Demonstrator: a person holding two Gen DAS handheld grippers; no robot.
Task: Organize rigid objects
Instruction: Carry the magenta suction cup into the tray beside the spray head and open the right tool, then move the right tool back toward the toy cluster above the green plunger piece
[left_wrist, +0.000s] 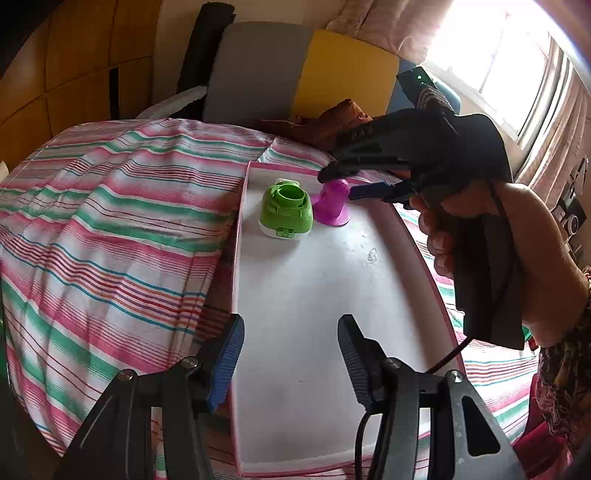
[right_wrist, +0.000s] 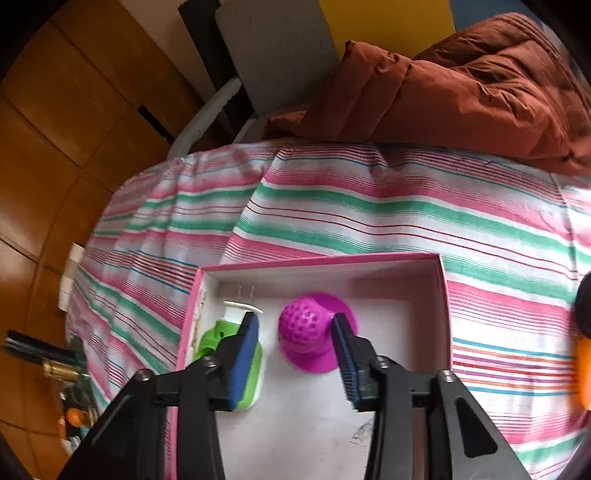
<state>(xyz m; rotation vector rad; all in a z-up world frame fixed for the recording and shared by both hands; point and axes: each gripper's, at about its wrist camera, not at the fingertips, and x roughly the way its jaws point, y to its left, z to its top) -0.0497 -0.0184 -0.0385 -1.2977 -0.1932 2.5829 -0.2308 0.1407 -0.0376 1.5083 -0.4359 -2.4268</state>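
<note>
A pink-rimmed white box (left_wrist: 369, 295) lies on the striped sheet. At its far end stand a magenta dimpled knob on a flared base (left_wrist: 332, 210) and, touching its left side, a green and white plastic piece (left_wrist: 286, 212). My right gripper (right_wrist: 295, 319) is open and straddles the magenta knob (right_wrist: 306, 350). Its left pad (right_wrist: 247, 343) stands clear of the knob, in front of the green piece (right_wrist: 212, 339); its right pad is at the knob's edge. My left gripper (left_wrist: 291, 325) is open over the box's near end, with nothing between its fingers.
The striped sheet (left_wrist: 110, 221) covers the bed around the box (right_wrist: 321, 260). A rust-brown quilted jacket (right_wrist: 461, 85) lies beyond it, with a grey and yellow chair (left_wrist: 266, 66) behind. An orange object (right_wrist: 583, 373) shows at the right edge. A hand (left_wrist: 535, 266) holds the right gripper.
</note>
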